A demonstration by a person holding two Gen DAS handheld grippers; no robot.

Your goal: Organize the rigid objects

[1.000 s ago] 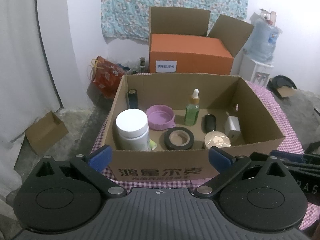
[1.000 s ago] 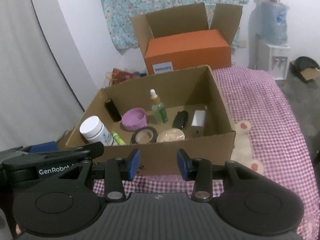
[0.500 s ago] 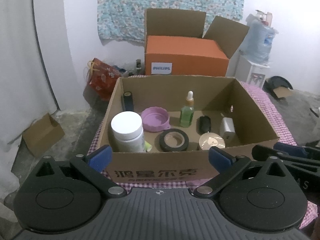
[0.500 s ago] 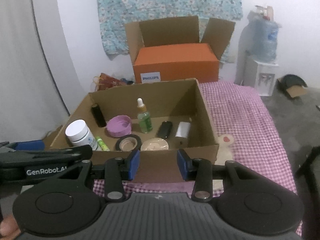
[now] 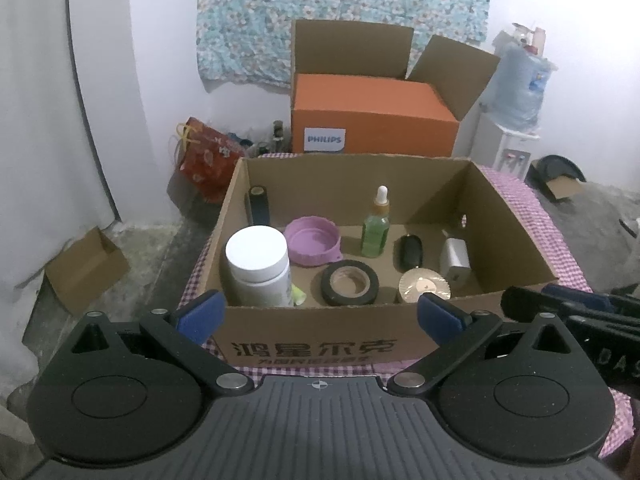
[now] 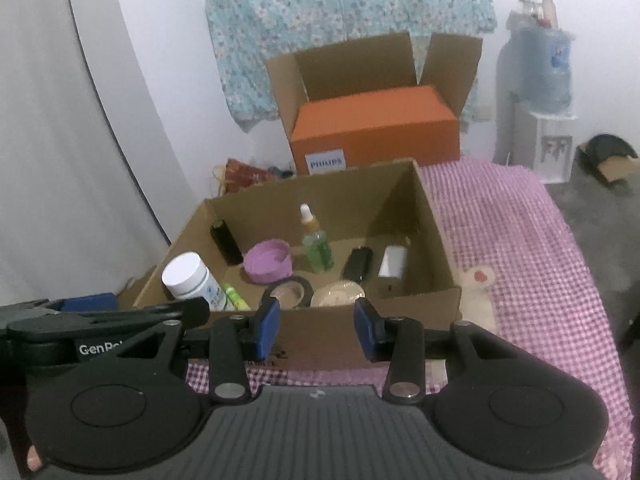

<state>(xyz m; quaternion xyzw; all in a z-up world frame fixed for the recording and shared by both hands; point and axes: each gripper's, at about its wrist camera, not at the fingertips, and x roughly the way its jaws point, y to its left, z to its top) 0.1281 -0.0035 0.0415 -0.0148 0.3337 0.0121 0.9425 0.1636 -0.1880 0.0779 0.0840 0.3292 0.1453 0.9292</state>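
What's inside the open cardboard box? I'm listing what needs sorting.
In the cardboard box: white jar, purple lid, green dropper bottle, tape roll, round tin, white adapter, two black items. The jar hides most of something yellow-green.

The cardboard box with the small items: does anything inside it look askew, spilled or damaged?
Nothing looks spilled or broken in the cardboard box. Only one thing is askew: the black cylinder leans against the left wall, while the white jar and the dropper bottle stand upright.

An orange Philips box stands beneath a floral cloth, beside a water dispenser.
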